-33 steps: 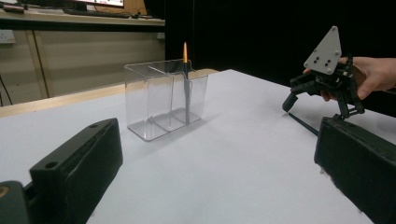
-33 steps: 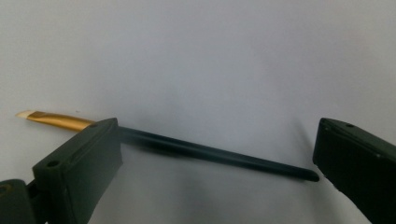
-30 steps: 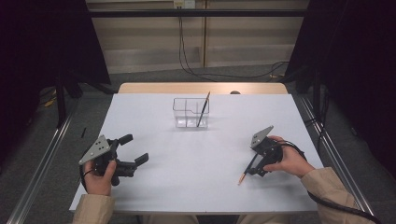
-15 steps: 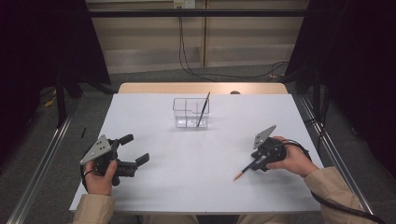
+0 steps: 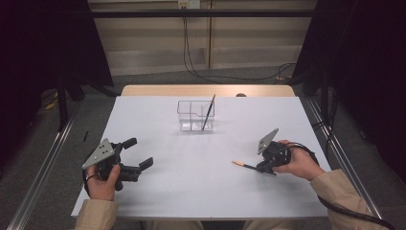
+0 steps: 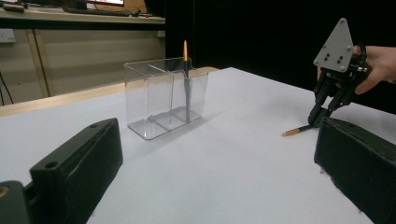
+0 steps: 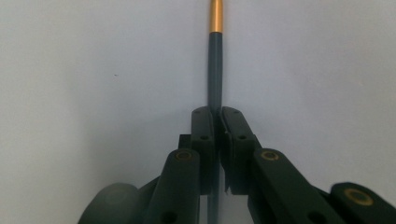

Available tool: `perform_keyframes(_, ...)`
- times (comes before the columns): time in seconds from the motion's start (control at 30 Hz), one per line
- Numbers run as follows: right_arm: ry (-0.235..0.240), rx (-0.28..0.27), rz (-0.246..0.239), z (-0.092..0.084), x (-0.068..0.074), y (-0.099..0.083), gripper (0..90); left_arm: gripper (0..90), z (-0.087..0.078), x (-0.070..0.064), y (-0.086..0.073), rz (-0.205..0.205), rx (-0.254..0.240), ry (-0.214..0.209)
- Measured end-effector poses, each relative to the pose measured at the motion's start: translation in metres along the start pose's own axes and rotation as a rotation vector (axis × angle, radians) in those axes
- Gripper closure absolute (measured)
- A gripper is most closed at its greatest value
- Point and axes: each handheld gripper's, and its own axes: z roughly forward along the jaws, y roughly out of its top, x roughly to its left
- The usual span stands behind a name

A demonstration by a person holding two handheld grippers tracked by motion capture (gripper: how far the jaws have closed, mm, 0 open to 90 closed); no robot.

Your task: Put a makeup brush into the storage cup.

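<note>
One dark pen already stands in the clear plastic organiser (image 5: 196, 115) at twelve o'clock; my right hand-held gripper (image 5: 264, 166) has just closed on the second dark gold-tipped pen (image 5: 245, 165), not yet lifted off the desk; my left hand-held gripper (image 5: 141, 154) waits, jaws apart.

High view overlooks table (image 5: 191, 191); gripper views sit low

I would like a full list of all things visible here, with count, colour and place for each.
Pen on table: one, dark with orange end, right side, clamped between the jaws.
Pen in organizer: one, dark with orange tip, leaning upright in its right compartment.
Organizer: one, clear plastic, table centre-back.
Table: one, white top.
Cables: several, black, floor behind.
Left gripper: black, open, near left.
Right gripper: black, jaws have just been closing on the pen.
</note>
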Motion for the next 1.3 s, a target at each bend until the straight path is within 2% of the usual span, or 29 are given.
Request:
perform_keyframes(0.27, 0.001, 0.007, 0.005, 0.0, 0.0, 0.0, 83.8, 0.9, 0.0, 0.0, 0.0, -0.003, -0.001, -0.003)
perform_keyframes(0.63, 0.01, 0.04, 0.02, -0.005, -0.003, -0.007, 78.2, 1.0, 0.003, 0.0, -0.002, -0.003, 0.007, -0.01)
perform_keyframes(0.77, 0.018, 0.047, 0.047, -0.005, -0.004, -0.008, 78.1, 0.9, 0.004, 0.0, -0.002, -0.005, 0.01, -0.01)
perform_keyframes(0.9, 0.017, 0.066, 0.037, -0.004, -0.004, -0.005, 77.8, 0.9, 0.004, 0.0, -0.002, -0.002, 0.013, -0.009)
perform_keyframes(0.93, 0.017, 0.069, 0.019, -0.003, -0.005, -0.004, 77.9, 0.9, 0.004, 0.0, -0.002, -0.005, 0.013, -0.01)
perform_keyframes(1.0, 0.008, 0.086, 0.03, -0.004, -0.003, -0.002, 78.7, 1.0, 0.005, 0.0, -0.002, -0.003, 0.013, -0.01)
perform_keyframes(1.03, 0.01, 0.088, 0.012, -0.003, -0.004, -0.002, 79.1, 0.9, 0.005, 0.0, -0.002, -0.006, 0.013, -0.01)
perform_keyframes(1.07, 0.008, 0.099, 0.025, -0.004, -0.002, 0.0, 79.6, 0.9, 0.005, 0.0, -0.002, -0.005, 0.016, -0.011)
perform_keyframes(1.1, 0.0, 0.099, -0.003, -0.003, -0.003, 0.0, 80.0, 1.0, 0.006, 0.0, -0.002, -0.003, 0.018, -0.012)
perform_keyframes(1.17, -0.008, 0.111, -0.002, -0.003, -0.001, 0.002, 81.6, 0.9, 0.007, 0.0, -0.002, -0.002, 0.021, -0.012)
perform_keyframes(1.2, -0.003, 0.112, -0.019, -0.002, -0.001, 0.002, 84.0, 1.0, 0.007, 0.0, -0.002, 0.0, 0.021, -0.014)
perform_keyframes(1.23, -0.002, 0.119, -0.017, -0.002, -0.001, 0.003, 84.7, 1.0, 0.008, 0.0, -0.002, 0.001, 0.023, -0.015)
perform_keyframes(1.3, -0.015, 0.129, -0.037, -0.002, 0.001, 0.004, 84.8, 0.9, 0.008, -0.001, -0.001, 0.006, 0.028, -0.014)
